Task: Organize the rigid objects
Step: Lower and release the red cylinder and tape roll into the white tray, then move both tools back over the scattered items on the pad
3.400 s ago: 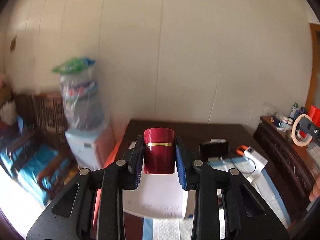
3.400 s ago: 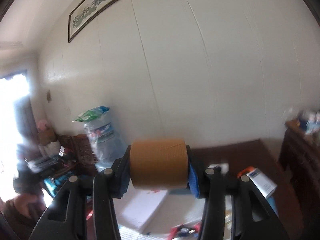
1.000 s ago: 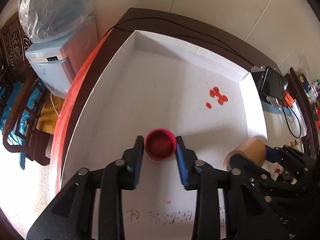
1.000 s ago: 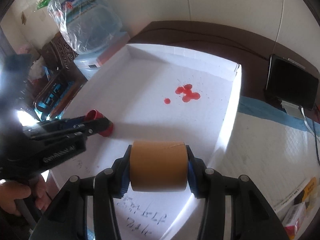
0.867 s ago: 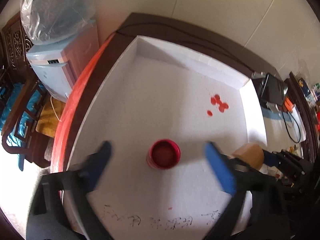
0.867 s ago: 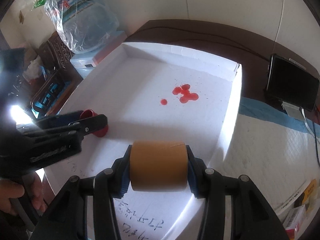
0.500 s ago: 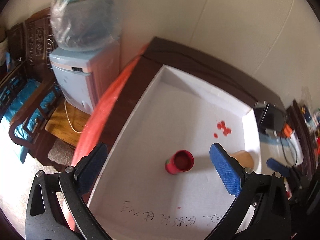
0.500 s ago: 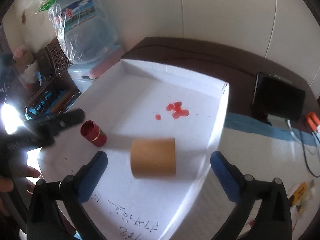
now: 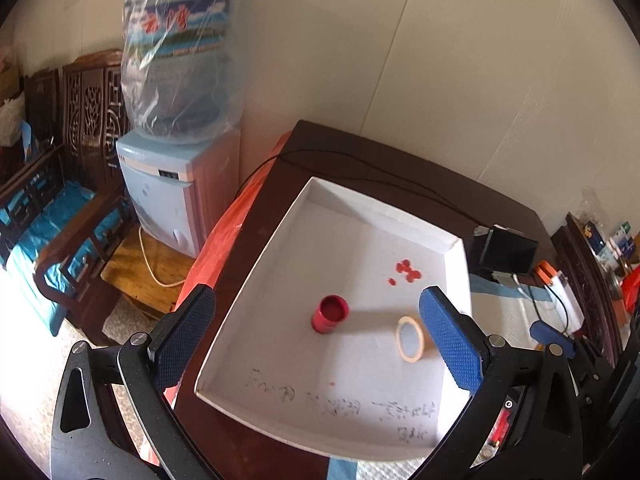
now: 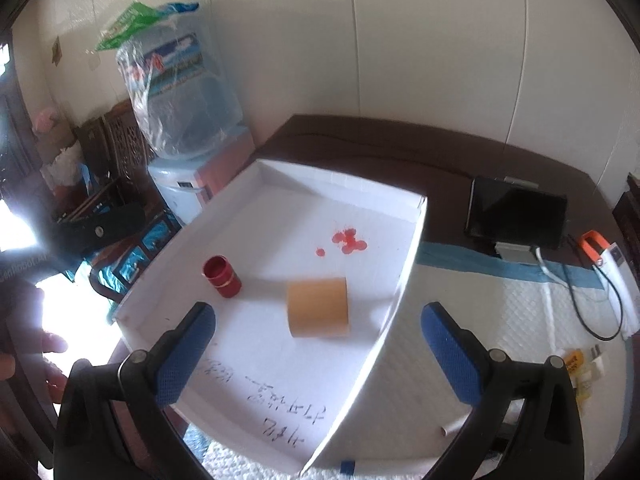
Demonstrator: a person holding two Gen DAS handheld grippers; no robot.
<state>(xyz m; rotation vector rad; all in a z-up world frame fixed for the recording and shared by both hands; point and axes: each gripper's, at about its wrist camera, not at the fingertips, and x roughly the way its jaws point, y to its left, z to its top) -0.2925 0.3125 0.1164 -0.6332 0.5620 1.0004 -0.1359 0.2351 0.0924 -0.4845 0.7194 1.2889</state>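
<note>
Though printed in red and blue, lettering on the water jug (image 9: 176,52) under its plastic wrap too blurred to read; jug on the pale blue dispenser (image 9: 176,196) at far left, beside the dark table (image 9: 400,172). Carved wooden chairs with blue cushions (image 9: 44,208) further left.

On the table, a large white tray (image 10: 256,176), shallow-walled, with dark handwritten characters (image 10: 280,412) along its near floor, not legible, and a cluster of red spots (image 10: 348,242) toward its far right corner. Right of the tray, a quilted white mat with a blue edge (image 10: 500,320). Beyond that, a black tablet-like device (image 10: 518,212), propped upright, cable attached.

Left gripper (image 9: 316,340): held above the tray's near left edge, looking down, blue-padded fingers spread wide, nothing between them. Right gripper (image 10: 316,352): likewise high over the tray's near right side, fingers wide apart and empty.

Tan tape roll (image 10: 318,307) lying on its side on the tray floor, near right of centre, its open core facing the left wrist camera. Red cylindrical cap with a gold band (image 10: 221,277) standing upright just left of the roll, apart from it, both well inside the tray.
</note>
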